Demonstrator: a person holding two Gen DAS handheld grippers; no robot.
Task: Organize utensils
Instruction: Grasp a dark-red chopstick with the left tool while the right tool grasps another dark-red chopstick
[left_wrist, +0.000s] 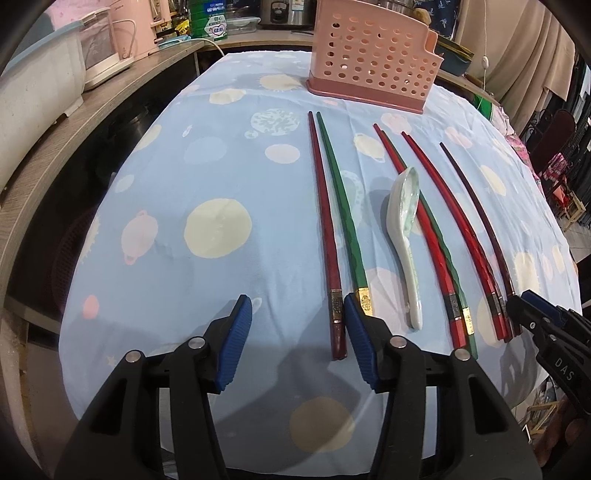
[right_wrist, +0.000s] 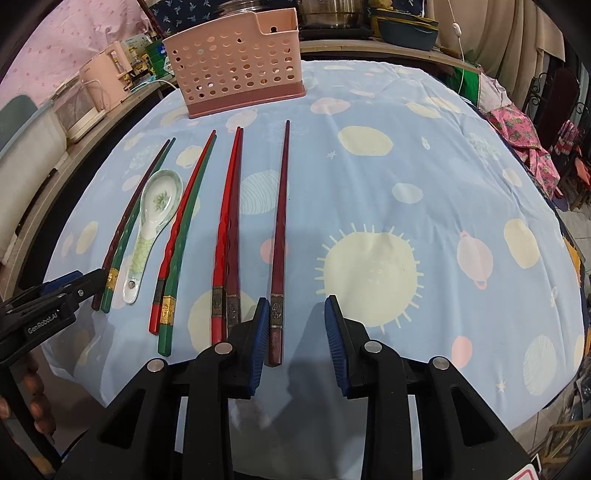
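A pink perforated utensil holder (left_wrist: 373, 55) (right_wrist: 236, 59) stands empty at the table's far side. Several chopsticks and a white ceramic spoon (left_wrist: 404, 221) (right_wrist: 155, 214) lie in a row on the cloth. My left gripper (left_wrist: 298, 341) is open. The butt end of a dark red chopstick (left_wrist: 325, 229) lies between its jaws, close to the right pad (left_wrist: 360, 347); a green chopstick (left_wrist: 340, 206) passes just behind that pad. My right gripper (right_wrist: 297, 334) is open too, and the end of the rightmost dark red chopstick (right_wrist: 280, 229) lies beside its left pad (right_wrist: 258, 343).
Between the two grippers lie a red-and-green pair (right_wrist: 177, 236) and a red pair (right_wrist: 227, 221). The table wears a blue patterned cloth (right_wrist: 406, 166). A wooden counter with appliances (left_wrist: 103, 51) runs along the left. Pots and bowls stand behind the holder.
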